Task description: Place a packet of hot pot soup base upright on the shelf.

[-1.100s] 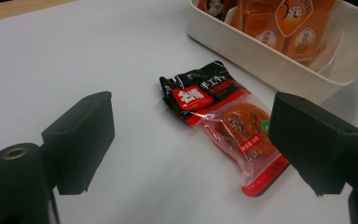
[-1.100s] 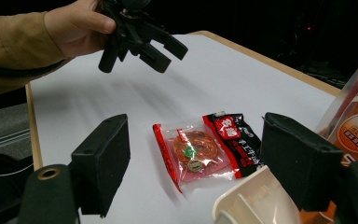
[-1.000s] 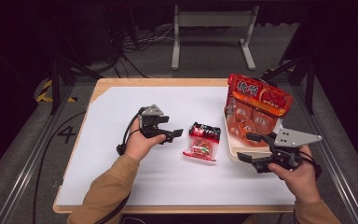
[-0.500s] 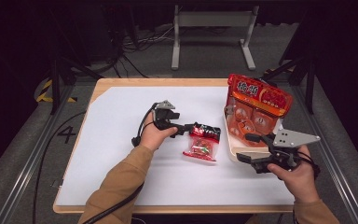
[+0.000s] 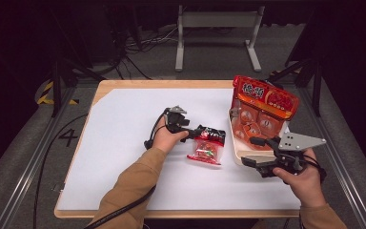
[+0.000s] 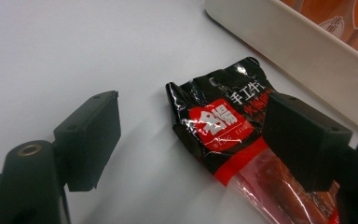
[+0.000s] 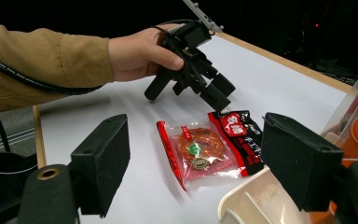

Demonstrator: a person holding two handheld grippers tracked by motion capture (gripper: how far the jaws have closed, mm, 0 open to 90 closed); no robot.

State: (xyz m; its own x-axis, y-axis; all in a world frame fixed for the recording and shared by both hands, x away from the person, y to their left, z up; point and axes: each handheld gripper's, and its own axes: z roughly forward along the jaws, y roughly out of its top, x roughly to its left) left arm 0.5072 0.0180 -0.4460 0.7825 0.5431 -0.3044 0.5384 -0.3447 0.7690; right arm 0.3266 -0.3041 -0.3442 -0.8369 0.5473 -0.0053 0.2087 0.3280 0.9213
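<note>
left gripper (image 5: 201,130) at frame centre, jaws apart and just been closing a bit, black top edge of snack packet (image 5: 207,147) between them, not clamped. packet flat on white table (image 5: 119,138), beside tray (image 5: 236,148). right gripper (image 5: 256,151) lower right, jaws apart, empty.

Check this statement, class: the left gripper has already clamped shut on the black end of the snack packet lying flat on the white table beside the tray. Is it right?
Not quite. The left gripper is open, not clamped: the left gripper view shows its jaws standing apart over the black end of the snack packet, gripping nothing. The packet does lie flat on the white table beside the tray.
</note>
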